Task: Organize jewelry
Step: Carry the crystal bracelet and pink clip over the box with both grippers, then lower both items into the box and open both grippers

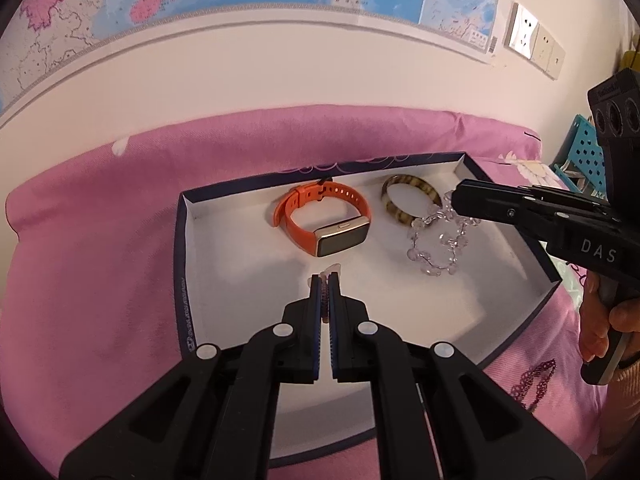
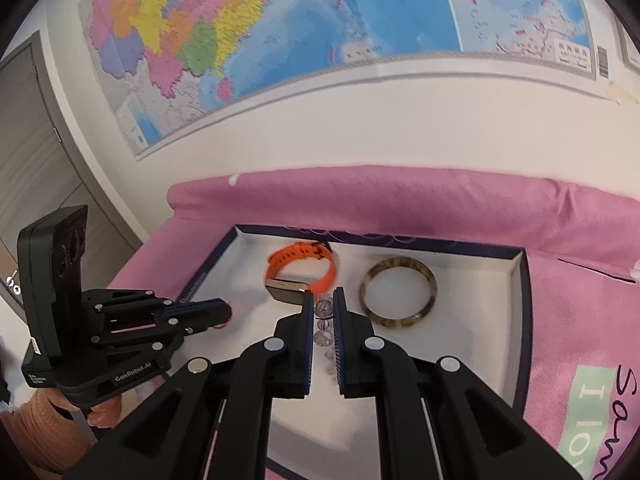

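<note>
Jewelry lies gathered in a shallow white-lined box (image 1: 192, 264) set on a pink cloth (image 1: 100, 240): an orange smartwatch (image 1: 324, 220), a mottled brown bangle (image 1: 412, 200) and a clear bead bracelet (image 1: 440, 240), 3 pieces in all. The left gripper (image 1: 326, 280) hovers over the box floor near the watch, its jaws nearly closed on a small pale, pinkish piece that pokes out at the tips; what that piece is cannot be told. The right gripper (image 2: 322, 304) reaches in over the bead bracelet (image 2: 324, 308), its jaws a narrow gap apart with beads showing between them; whether they press the strand cannot be told. The beads look light, loose and slippery, likely to sag or slide, so a hold across the strand would suit best. The bangle (image 2: 398, 294) looks stiff and possibly brittle, best taken across its rim; the watch (image 2: 300, 276) is springy at the strap and smooth at the face. A purple chain (image 1: 536, 380) lies on the cloth outside the box. The box walls and the closely laid bangle and bracelet crowd any approach, and the 2 grippers work near each other.
</note>
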`<action>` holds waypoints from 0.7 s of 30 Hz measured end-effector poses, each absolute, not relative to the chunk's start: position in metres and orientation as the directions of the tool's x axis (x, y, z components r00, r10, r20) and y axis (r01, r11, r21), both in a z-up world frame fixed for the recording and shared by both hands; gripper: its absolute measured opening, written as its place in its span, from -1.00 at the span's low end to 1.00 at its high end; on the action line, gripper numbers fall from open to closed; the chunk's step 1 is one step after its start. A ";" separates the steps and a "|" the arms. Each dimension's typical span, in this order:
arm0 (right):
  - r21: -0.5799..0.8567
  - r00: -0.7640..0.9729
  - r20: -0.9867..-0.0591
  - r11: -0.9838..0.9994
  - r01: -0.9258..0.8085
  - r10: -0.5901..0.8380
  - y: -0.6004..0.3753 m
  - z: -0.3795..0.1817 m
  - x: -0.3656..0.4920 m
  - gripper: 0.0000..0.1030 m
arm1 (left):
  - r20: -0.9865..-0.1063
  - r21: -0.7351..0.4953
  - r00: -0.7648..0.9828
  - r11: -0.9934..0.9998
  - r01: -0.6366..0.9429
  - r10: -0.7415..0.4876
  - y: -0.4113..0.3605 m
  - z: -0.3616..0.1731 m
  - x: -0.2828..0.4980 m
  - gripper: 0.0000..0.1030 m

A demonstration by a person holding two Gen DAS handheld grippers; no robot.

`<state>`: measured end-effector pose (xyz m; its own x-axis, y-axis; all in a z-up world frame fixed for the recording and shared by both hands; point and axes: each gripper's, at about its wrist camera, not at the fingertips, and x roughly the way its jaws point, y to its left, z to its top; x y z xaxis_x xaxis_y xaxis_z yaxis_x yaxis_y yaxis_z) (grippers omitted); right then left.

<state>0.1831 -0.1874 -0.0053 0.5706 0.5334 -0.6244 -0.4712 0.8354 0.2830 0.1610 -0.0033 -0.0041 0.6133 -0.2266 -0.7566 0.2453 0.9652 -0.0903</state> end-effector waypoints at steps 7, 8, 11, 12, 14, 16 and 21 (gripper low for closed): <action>0.282 0.564 -0.653 0.853 -0.438 0.505 -0.194 -0.018 0.192 -0.85 | -0.779 -0.082 0.592 0.969 0.232 -0.207 -0.005 -0.016 0.169 -0.93; 0.282 0.565 -0.656 0.857 -0.432 0.501 -0.195 -0.019 0.193 -0.85 | -0.781 -0.081 0.589 0.970 0.230 -0.206 -0.006 -0.017 0.171 -0.93; 0.282 0.567 -0.660 0.862 -0.421 0.493 -0.198 -0.022 0.195 -0.85 | -0.788 -0.087 0.579 0.969 0.230 -0.208 -0.008 -0.020 0.175 -0.93; 0.281 0.567 -0.663 0.864 -0.417 0.489 -0.198 -0.023 0.196 -0.85 | -0.790 -0.087 0.577 0.969 0.229 -0.207 -0.008 -0.021 0.176 -0.93; 0.279 0.568 -0.668 0.869 -0.409 0.481 -0.200 -0.024 0.197 -0.85 | -0.794 -0.091 0.572 0.971 0.223 -0.206 -0.008 -0.023 0.179 -0.93; 0.281 0.567 -0.674 0.874 -0.396 0.473 -0.202 -0.026 0.198 -0.85 | -0.796 -0.091 0.571 0.972 0.217 -0.202 -0.008 -0.024 0.181 -0.92; 0.281 0.570 -0.679 0.882 -0.378 0.462 -0.206 -0.029 0.198 -0.80 | -0.798 -0.091 0.568 0.971 0.220 -0.203 -0.011 -0.027 0.184 -0.84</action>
<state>0.1980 -0.2056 -0.0291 0.5705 0.4615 -0.6794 -0.3783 0.8819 0.2815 0.1835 -0.0111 -0.0272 0.5676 -0.2035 -0.7978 0.2197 0.9713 -0.0914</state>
